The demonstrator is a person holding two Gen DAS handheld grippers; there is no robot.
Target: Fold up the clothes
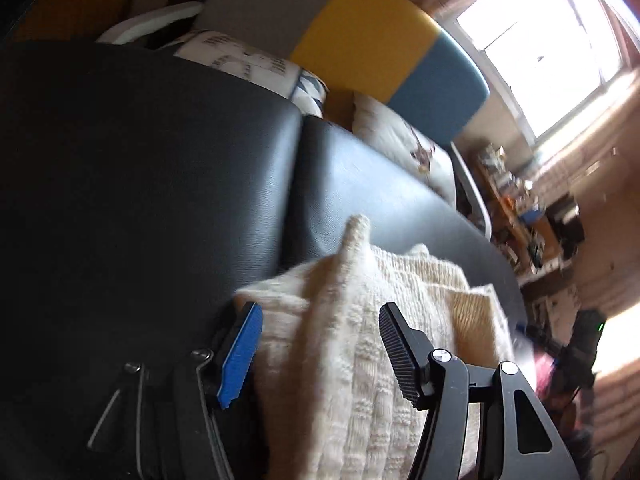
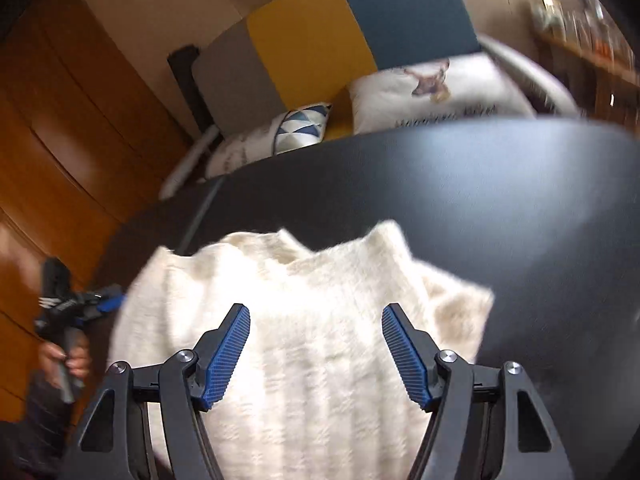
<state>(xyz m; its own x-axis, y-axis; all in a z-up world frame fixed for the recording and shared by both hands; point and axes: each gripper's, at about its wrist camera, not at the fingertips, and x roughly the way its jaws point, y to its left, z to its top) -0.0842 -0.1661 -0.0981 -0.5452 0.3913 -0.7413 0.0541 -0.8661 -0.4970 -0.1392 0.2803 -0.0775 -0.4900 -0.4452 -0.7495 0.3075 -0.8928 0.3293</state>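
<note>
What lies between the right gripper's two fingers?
Only the cream knitted sweater, lying on the black table below the open right gripper; the right wrist view shows it.

This is a lived-in home, likely a living room. A sofa [image 2: 320, 36] with grey, yellow and blue back panels holds printed cushions [image 2: 436, 88] behind the far edge of a black padded table [image 2: 500, 184]. Wooden wall panelling [image 2: 80, 120], a bright window [image 1: 540, 52] and cluttered wooden shelves [image 1: 516, 208] surround it.
</note>
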